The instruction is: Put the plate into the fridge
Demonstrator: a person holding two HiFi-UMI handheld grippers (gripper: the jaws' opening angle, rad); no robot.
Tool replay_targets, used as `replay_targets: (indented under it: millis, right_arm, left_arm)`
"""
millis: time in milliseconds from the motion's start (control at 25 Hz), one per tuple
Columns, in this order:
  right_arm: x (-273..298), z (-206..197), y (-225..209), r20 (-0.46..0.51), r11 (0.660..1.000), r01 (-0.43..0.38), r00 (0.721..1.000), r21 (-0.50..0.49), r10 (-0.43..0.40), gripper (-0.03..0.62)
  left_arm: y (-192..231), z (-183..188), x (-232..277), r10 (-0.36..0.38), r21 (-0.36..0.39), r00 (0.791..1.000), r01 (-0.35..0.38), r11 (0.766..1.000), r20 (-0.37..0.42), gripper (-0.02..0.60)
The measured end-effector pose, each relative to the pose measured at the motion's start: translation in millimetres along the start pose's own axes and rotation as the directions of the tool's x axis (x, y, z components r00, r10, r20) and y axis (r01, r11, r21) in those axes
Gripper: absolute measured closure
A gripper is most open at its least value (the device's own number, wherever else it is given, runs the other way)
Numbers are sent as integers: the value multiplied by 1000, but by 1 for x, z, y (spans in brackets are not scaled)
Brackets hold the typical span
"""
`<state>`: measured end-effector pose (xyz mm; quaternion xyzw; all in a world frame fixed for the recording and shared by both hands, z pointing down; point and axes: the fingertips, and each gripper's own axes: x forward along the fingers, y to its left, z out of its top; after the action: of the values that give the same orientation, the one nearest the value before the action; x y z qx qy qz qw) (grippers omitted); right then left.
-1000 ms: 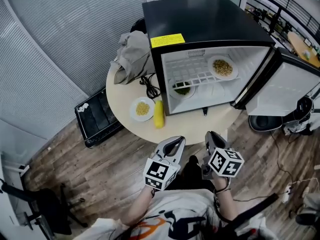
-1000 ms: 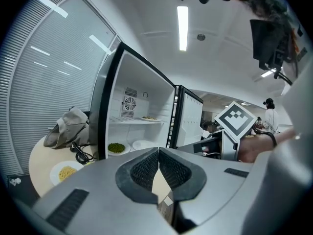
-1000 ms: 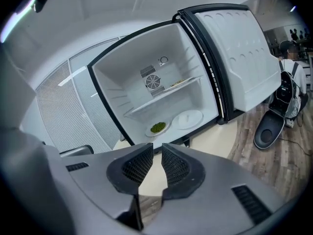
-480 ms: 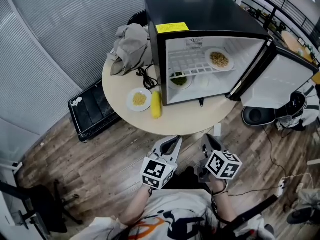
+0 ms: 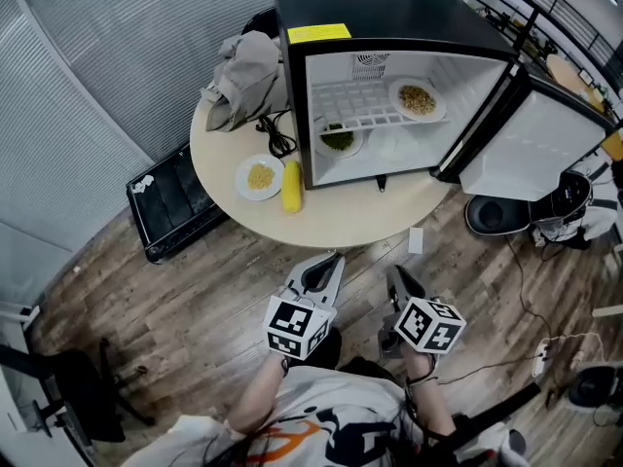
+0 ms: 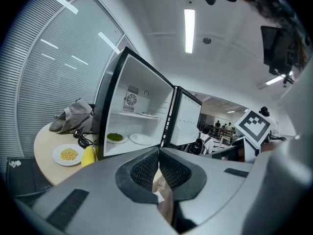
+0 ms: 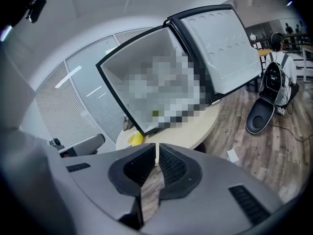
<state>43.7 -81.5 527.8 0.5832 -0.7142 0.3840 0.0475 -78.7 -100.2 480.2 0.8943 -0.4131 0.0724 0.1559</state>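
**Plate of Yellow Food Waits on Table Outside Open Fridge**

A round white plate of yellow food (image 5: 259,176) sits near the left edge of a round beige table (image 5: 341,220), outside the black compact fridge (image 5: 389,8) and just left of its open front. A yellow cob-shaped item (image 5: 291,186) lies just beside the plate, between it and the fridge's front left corner. A coiled black cable (image 5: 276,136) and a crumpled grey cloth (image 5: 238,86) lie towards the table's far left edge.

A yellow label (image 5: 318,33) runs along the fridge's top front edge; its print is too small to read. The white-lined fridge door (image 5: 531,149) stands swung out to the right. Inside, a white plate of pale food (image 5: 419,100) rests on the wire shelf, and a dish of green food (image 5: 338,139) sits below at the left.

Both grippers hang off the table's near edge, over the wooden floor. The left gripper (image 5: 334,259) has its jaws together, with nothing in them. The right gripper (image 5: 399,275) has just been closing; its jaws stand all but touching, empty. Each carries a cube with black-and-white square markers. A black case (image 5: 175,202) and a white paper slip (image 5: 417,240) lie on the floor.
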Motion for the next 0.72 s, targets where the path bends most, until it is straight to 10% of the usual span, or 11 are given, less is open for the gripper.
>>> replay_targets:
  millis: [720]
  right_arm:
    - [-95,-43,-30,-29,993,-117,993,26,118,566]
  left_arm:
    - [-125,-29,-46,12,70,1000,-10,997,-24,569]
